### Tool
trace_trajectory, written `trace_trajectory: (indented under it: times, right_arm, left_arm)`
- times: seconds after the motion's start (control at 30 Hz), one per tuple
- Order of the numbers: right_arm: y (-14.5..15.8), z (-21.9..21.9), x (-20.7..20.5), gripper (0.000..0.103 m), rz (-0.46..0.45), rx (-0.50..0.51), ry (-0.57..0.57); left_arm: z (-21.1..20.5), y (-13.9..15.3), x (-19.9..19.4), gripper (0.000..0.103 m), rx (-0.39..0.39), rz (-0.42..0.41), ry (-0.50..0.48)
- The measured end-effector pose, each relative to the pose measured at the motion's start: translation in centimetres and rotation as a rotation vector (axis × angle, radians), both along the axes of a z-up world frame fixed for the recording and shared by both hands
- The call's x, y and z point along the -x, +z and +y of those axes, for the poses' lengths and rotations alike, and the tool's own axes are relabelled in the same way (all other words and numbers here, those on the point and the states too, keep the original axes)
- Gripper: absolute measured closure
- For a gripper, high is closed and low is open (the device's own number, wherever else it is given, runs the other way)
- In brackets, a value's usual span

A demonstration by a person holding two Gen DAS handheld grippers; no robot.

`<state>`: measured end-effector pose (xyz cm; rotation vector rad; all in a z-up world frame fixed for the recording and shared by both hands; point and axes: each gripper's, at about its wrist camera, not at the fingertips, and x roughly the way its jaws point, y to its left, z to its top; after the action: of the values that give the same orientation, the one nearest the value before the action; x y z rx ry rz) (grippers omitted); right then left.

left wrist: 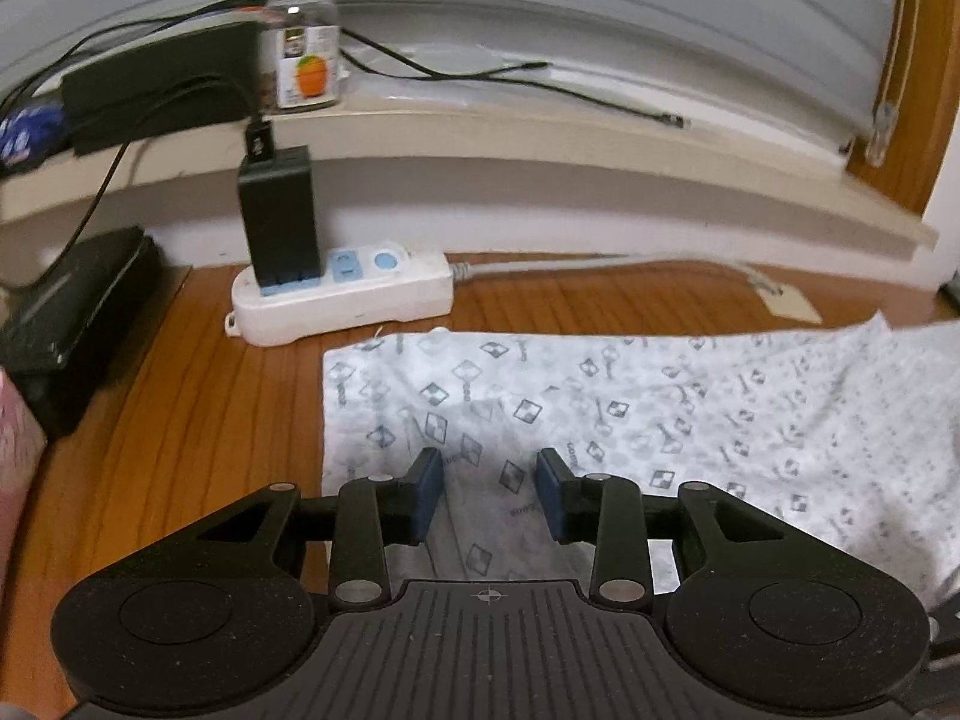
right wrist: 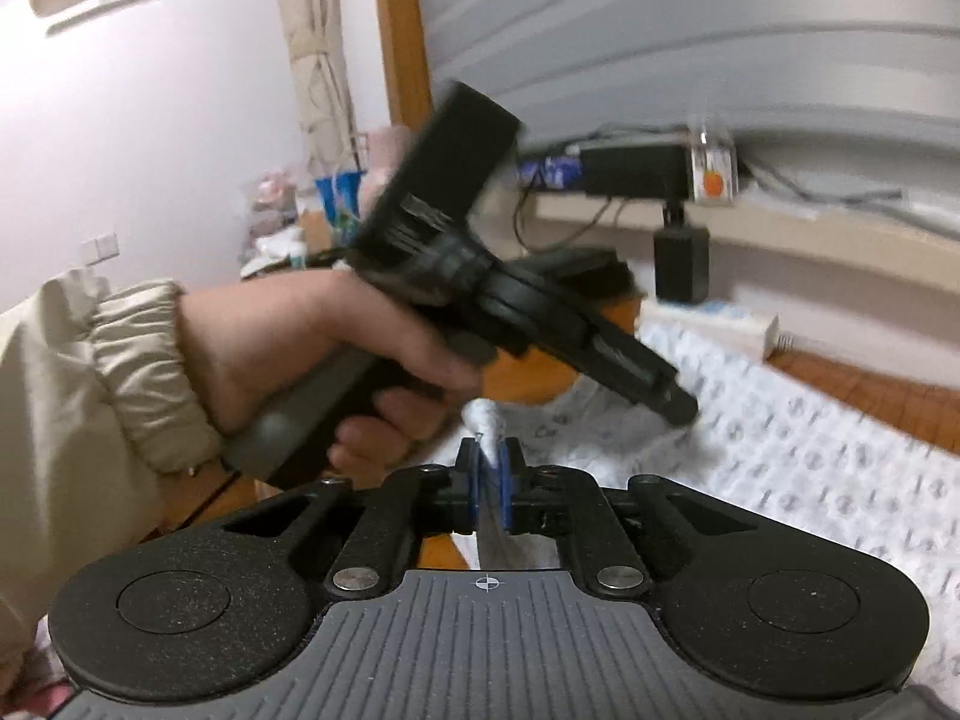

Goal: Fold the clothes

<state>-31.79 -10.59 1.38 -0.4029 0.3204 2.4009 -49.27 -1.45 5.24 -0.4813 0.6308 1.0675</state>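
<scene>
Here the left gripper [left wrist: 489,495] hovers spread over the garment [left wrist: 660,408]; the right gripper [right wrist: 489,471] pinches its edge.

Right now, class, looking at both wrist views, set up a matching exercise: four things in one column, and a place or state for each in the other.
Things:
1. left gripper
2. right gripper
3. black charger
4. glass jar

States:
A. stands on the window ledge
B. shut on the patterned cloth
C. plugged into the white power strip
D. open above the cloth

Pairs: 1-D, 2-B, 3-C, 4-A
</scene>
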Motion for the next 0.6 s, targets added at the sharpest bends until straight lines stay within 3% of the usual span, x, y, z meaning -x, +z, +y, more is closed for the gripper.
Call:
trace_trajectory:
  times: [0.07, 0.23, 0.5, 0.6]
  right_arm:
    - [-0.1, 0.0, 0.1, 0.093, -0.013, 0.020, 0.015]
    - [-0.3, 0.5, -0.1, 0.089, -0.002, 0.103, 0.064]
    - [0.0, 1.7, 1.1, 0.086, -0.064, 0.124, 0.064]
    - [-0.8, 2.0, 1.7, 0.083, -0.110, 0.142, 0.089]
  left_arm:
    - [0.1, 0.1, -0.5, 0.076, -0.007, 0.036, -0.008]
    - [0.4, -0.1, -0.7, 0.077, -0.008, 0.082, -0.020]
    - [0.3, -0.3, -0.2, 0.077, -0.011, 0.048, -0.010]
    - [0.0, -0.1, -0.2, 0.087, -0.030, 0.041, -0.009]
